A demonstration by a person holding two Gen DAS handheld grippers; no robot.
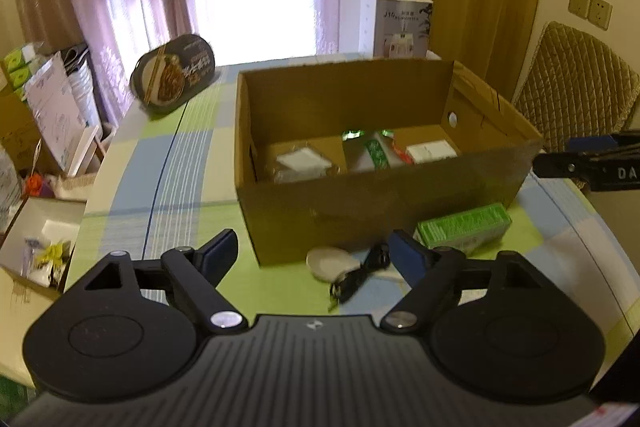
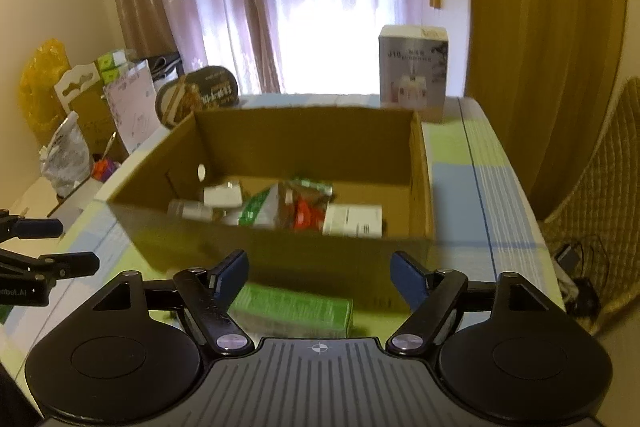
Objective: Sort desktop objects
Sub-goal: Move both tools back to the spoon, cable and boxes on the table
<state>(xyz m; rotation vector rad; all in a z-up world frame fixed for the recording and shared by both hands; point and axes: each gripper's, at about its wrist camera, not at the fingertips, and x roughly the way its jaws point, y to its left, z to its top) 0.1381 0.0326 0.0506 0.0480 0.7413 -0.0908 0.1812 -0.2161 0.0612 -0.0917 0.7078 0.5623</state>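
An open cardboard box point(image 1: 360, 203) point(image 2: 280, 251) stands on the table with several small packages inside, among them a white box point(image 1: 430, 151) point(image 2: 352, 221) and a green-and-white pack point(image 1: 374, 151) point(image 2: 260, 211). In front of the box lie a green carton point(image 1: 464, 227) point(image 2: 292, 311), a pale oval object point(image 1: 330, 263) and a black cable point(image 1: 360, 277). My left gripper point(image 1: 316, 255) is open above the table before the box, holding nothing. My right gripper point(image 2: 320, 273) is open too, just above the green carton. The right gripper's fingertips point(image 1: 560, 167) show at the left view's right edge.
A dark oval food container point(image 1: 174, 73) point(image 2: 196, 99) and a white appliance box point(image 1: 394, 23) point(image 2: 414, 67) stand at the table's far end. Clutter and cartons point(image 1: 44, 115) sit left of the table. A quilted chair point(image 1: 576, 95) stands at the right. The tablecloth point(image 1: 168, 167) is checked green and blue.
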